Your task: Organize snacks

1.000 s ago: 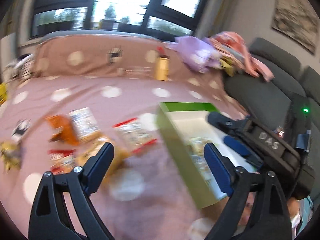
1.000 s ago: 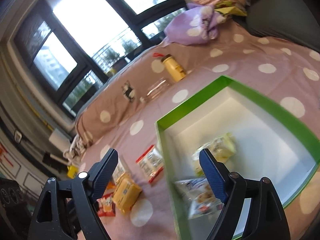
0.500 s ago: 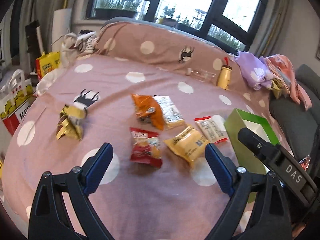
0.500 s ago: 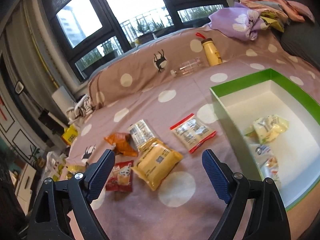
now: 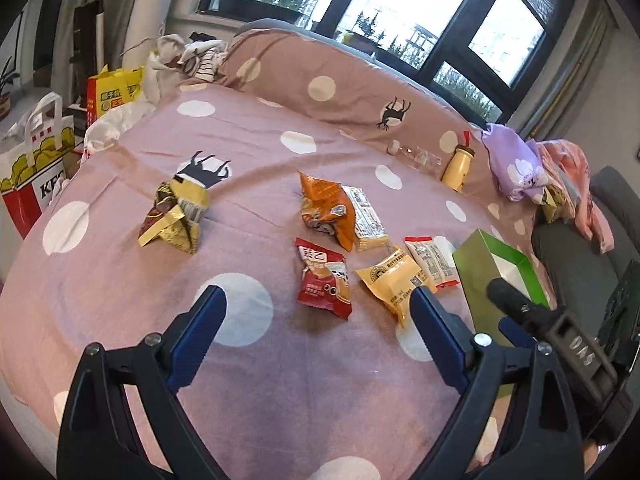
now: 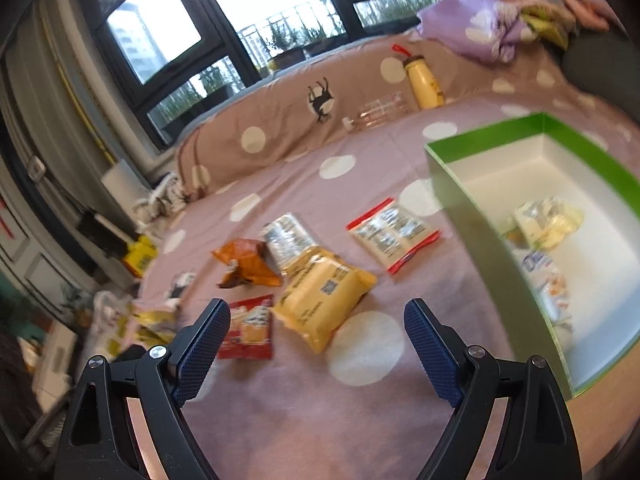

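Snack packets lie on the pink dotted bedspread: a red packet [image 5: 325, 283], a yellow packet [image 5: 394, 282], an orange packet [image 5: 325, 209], a white red-edged packet [image 5: 432, 262] and a gold packet [image 5: 175, 216]. The green box [image 6: 452, 200] stands to the right, with two or three packets [image 6: 546, 222] inside. My left gripper [image 5: 318, 320] is open and empty, hovering just before the red packet. My right gripper [image 6: 317, 332] is open and empty, above the yellow packet [image 6: 322, 294], left of the box. It also shows in the left wrist view [image 5: 532, 316].
A yellow bottle [image 5: 458, 164] and a clear bottle [image 5: 416, 155] lie against the long pillow [image 5: 340, 88] at the back. Clothes [image 5: 520, 164] are piled at the back right. Bags [image 5: 36, 168] stand beside the bed's left edge. A grey sofa [image 5: 576, 264] is to the right.
Both grippers have swung left, away from the green box and towards the loose packets. Both stayed open and empty. The packets have not moved.
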The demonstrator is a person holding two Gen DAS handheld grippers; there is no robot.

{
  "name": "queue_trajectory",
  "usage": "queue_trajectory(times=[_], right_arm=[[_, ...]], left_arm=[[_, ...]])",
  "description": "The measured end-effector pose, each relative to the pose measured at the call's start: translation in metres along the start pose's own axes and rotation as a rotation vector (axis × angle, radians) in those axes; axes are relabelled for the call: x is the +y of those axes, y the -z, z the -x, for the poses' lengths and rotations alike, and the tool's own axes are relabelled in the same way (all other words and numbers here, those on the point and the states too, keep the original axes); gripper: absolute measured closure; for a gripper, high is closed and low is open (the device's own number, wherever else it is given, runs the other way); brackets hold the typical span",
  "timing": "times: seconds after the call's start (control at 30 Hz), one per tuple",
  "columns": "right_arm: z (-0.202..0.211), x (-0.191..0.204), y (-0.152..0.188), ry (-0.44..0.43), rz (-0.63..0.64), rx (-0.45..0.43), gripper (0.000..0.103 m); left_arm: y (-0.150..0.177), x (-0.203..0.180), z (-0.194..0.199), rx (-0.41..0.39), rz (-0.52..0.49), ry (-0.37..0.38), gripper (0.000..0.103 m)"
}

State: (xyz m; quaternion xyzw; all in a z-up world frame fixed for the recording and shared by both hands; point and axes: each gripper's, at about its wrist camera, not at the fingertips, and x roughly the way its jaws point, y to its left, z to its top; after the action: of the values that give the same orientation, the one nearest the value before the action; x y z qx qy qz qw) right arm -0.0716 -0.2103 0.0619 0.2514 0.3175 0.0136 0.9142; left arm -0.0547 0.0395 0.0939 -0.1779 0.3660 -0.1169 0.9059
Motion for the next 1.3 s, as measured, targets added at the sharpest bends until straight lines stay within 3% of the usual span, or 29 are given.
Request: queue_trajectory(times=[0.07, 0.2, 0.43, 0.67, 0.93, 1.1, 1.13, 1.2, 1.3], right_arm=[[-0.003, -0.006, -0.004, -0.032, -0.052, 0.028, 0.014], [-0.018, -0.011, -0.009, 0.035, -0.099, 0.086, 0.014], [-0.069, -0.004, -0.039, 0.16, 0.001, 0.223, 0.014], [-0.144, 0.001, -0.077, 0.361, 0.28, 0.362, 0.014], [-0.198, 0.0, -0.086, 0.479, 0.534, 0.472, 0.014], [-0.203, 0.003, -0.088, 0.457, 0.576, 0.505, 0.014], [-0.206, 0.004, -0.088, 0.469, 0.59, 0.521, 0.017], [-0.212, 0.007, -0.087, 0.438, 0.577, 0.567, 0.031], [-0.215, 0.011, -0.09, 0.453, 0.592, 0.579, 0.032]], left_arm=[[0.0, 0.005, 0.002, -0.005, 0.018, -0.001, 0.011], [0.0, 0.009, -0.002, 0.011, 0.011, -0.009, 0.016], [-0.003, 0.01, -0.011, 0.046, -0.013, -0.005, 0.036], [-0.011, 0.009, -0.028, 0.095, -0.003, -0.003, 0.047], [-0.027, 0.011, -0.054, 0.144, 0.05, -0.024, 0.05], [-0.027, 0.004, -0.061, 0.166, 0.02, -0.026, 0.05], [-0.027, 0.002, -0.061, 0.168, 0.012, -0.02, 0.05], [-0.026, 0.0, -0.06, 0.17, 0.003, -0.007, 0.05], [-0.026, -0.001, -0.061, 0.171, -0.006, -0.004, 0.05]])
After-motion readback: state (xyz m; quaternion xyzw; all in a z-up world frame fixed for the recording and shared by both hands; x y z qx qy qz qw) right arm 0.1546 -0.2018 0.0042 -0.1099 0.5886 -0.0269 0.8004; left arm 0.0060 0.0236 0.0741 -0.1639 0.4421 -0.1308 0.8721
